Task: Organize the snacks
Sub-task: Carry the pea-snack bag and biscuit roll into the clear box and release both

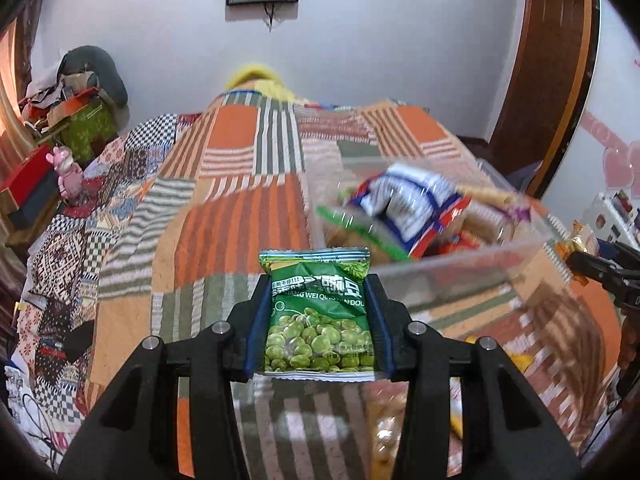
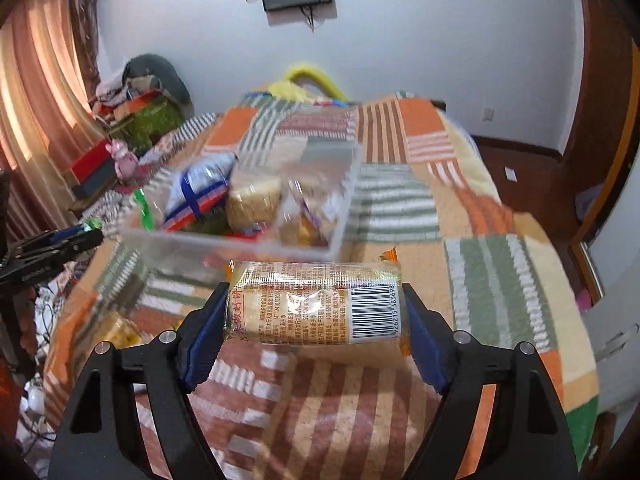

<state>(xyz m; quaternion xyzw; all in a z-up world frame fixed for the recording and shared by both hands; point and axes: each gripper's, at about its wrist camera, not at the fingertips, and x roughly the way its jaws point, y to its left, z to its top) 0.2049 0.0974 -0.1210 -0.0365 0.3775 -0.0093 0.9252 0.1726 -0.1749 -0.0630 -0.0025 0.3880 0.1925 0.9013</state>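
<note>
My left gripper (image 1: 318,300) is shut on a green pea snack packet (image 1: 318,316) and holds it above the bed, just short of the near wall of a clear plastic bin (image 1: 460,268). The bin holds several snack packets, with a blue-and-white bag (image 1: 412,200) on top. My right gripper (image 2: 314,308) is shut on a clear rice cracker packet (image 2: 316,304) with a barcode, held sideways above the bed in front of the same bin (image 2: 240,240). The left gripper also shows in the right wrist view (image 2: 84,234), and the right gripper in the left wrist view (image 1: 580,262).
The bin stands on a patchwork bedspread (image 1: 240,208). More loose snack packets (image 1: 388,432) lie on the bed below my left gripper. Boxes and clutter (image 1: 68,120) sit at the far left. A wooden door (image 1: 552,80) stands at the right.
</note>
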